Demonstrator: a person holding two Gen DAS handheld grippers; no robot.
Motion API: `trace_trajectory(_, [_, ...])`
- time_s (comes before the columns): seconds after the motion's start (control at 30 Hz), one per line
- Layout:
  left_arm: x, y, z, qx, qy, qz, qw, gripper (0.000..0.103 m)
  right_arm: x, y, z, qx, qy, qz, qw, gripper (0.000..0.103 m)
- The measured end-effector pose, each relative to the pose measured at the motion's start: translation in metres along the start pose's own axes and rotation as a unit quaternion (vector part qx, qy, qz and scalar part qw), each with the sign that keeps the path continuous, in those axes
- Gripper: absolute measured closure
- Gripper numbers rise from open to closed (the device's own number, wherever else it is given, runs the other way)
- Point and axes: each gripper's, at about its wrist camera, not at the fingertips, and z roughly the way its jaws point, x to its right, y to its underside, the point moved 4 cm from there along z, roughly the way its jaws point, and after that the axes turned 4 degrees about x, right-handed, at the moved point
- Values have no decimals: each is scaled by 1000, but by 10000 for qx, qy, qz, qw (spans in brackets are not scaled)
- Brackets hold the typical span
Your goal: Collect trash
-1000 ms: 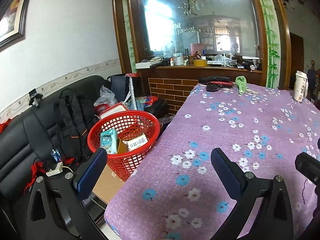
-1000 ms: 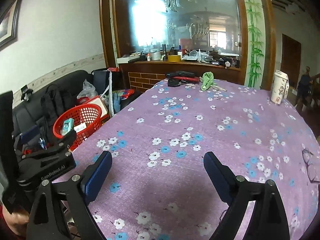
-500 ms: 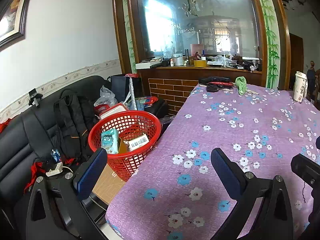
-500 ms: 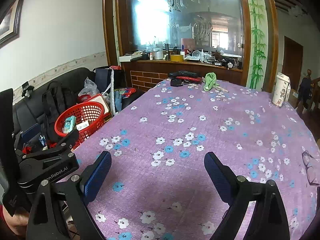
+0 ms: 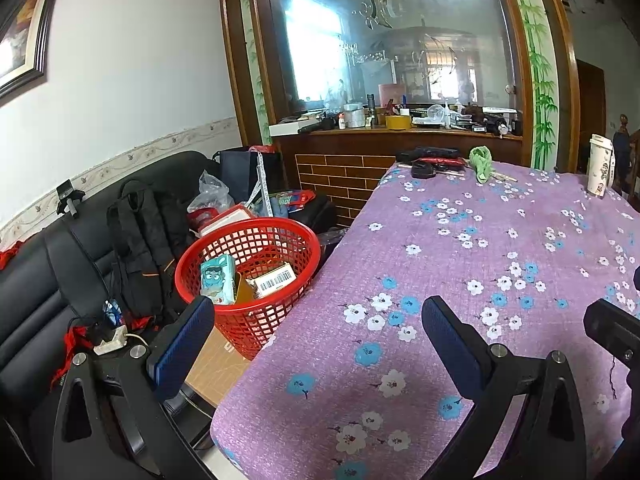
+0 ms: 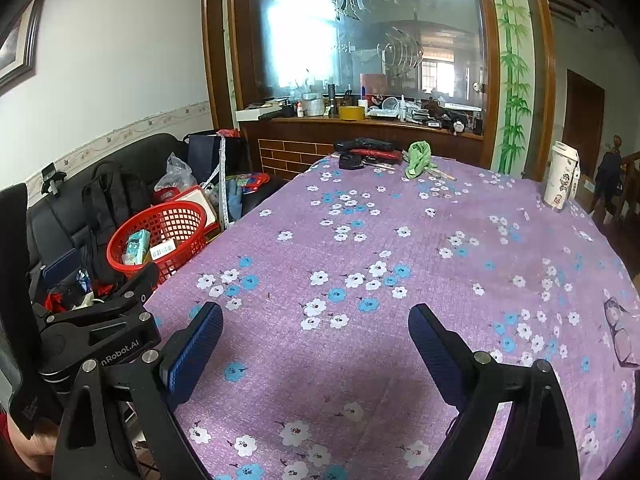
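A red mesh basket [image 5: 248, 236] [image 6: 160, 220] stands beside the table's left edge, holding a teal carton [image 5: 218, 280] [image 6: 136, 246] and a box with a barcode label [image 5: 276, 279]. My left gripper [image 5: 312, 316] hovers open over the table's near left corner, nothing between its fingers. My right gripper [image 6: 316, 320] is open and empty above the purple floral tablecloth [image 6: 400, 260]. The left gripper's body [image 6: 100, 332] shows at the right wrist view's left. A paper cup [image 5: 600, 168] [image 6: 560, 176] and a green cloth [image 5: 482, 162] [image 6: 418, 156] sit at the far end.
A black sofa [image 5: 36, 280] with a black backpack [image 5: 144, 236], bags and a power strip [image 5: 110, 340] lies left of the basket. Dark items [image 6: 368, 150] rest at the table's far edge. A brown cardboard piece [image 5: 212, 364] lies under the basket. Glasses [image 6: 622, 332] lie at the table's right.
Both grippers have drawn back and risen slightly, so the table and basket look a little farther away. Both stay open and empty.
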Motion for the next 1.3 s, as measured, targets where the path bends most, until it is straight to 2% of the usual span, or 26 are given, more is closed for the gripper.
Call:
trace_trajectory(0.4, [7, 1, -2, 32, 62, 100, 9999, 0, 2, 2, 0, -23, 49, 54, 10000, 7])
trace_trajectory(1.3, [0, 3, 0, 38, 36, -15, 10000, 0, -6, 1, 5, -94, 79, -86, 9999, 7])
